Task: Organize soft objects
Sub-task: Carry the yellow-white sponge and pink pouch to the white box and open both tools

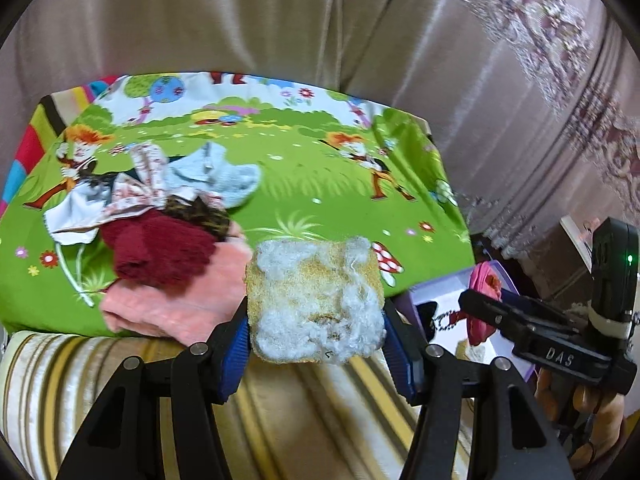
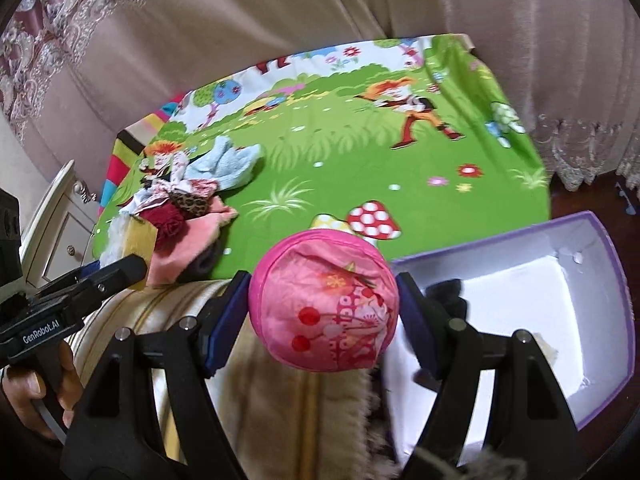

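Observation:
My left gripper (image 1: 316,320) is shut on a yellow sponge (image 1: 314,298) covered in grey-white fluff, held above the near edge of the green cartoon cloth (image 1: 320,184). My right gripper (image 2: 322,316) is shut on a round pink fabric pouch (image 2: 324,300), held beside the open purple-rimmed white box (image 2: 592,280). A pile of soft items lies on the cloth's left: a maroon knit (image 1: 160,248), a pink towel (image 1: 176,304), a light blue cloth (image 1: 224,176) and a floral fabric (image 1: 140,188). The pile also shows in the right wrist view (image 2: 180,208).
A striped beige cushion (image 1: 280,420) lies below both grippers. Beige curtains (image 1: 240,20) hang behind the cloth. The box holds a dark item (image 2: 448,292) and a yellowish piece (image 2: 544,348). A white cabinet (image 2: 60,216) stands at the left.

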`<state>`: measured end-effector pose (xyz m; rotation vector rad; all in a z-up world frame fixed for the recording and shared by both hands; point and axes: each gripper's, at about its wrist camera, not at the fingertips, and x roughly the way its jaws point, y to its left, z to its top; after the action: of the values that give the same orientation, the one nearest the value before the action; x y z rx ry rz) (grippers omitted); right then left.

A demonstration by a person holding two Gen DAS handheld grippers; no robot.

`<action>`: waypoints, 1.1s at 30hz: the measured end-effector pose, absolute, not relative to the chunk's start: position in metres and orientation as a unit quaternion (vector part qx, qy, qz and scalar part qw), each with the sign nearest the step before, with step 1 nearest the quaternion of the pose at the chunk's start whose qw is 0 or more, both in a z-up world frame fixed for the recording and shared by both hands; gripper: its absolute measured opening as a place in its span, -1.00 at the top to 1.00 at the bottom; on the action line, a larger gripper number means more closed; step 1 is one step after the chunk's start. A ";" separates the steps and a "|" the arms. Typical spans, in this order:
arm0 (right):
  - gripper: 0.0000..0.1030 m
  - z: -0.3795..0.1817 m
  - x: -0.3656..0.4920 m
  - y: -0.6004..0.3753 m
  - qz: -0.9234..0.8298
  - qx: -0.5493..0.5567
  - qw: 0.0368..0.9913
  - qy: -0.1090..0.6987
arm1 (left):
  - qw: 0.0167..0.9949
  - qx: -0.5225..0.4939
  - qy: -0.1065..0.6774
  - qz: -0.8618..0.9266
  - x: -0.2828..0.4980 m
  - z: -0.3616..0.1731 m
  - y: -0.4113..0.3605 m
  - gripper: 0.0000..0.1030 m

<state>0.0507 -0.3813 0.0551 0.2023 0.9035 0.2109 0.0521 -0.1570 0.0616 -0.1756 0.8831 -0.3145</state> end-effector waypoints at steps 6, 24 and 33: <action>-0.46 0.056 0.035 -0.424 0.063 0.119 0.894 0.427 | 0.884 -0.068 0.427 -0.180 0.043 0.062 -0.189 -0.16; -0.47 0.057 -0.007 -0.511 -0.026 0.140 0.903 0.405 | 0.839 0.014 0.447 -0.310 0.008 0.051 -0.310 -0.18; -0.53 0.055 -0.010 -0.528 -0.063 0.140 0.899 0.410 | 0.795 0.014 0.474 -0.377 -0.001 0.040 -0.343 -0.56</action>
<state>-0.0098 -0.5278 0.0552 0.2894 0.8481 -0.1305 -0.0009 -0.3434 0.0403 0.0307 1.0188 -0.8107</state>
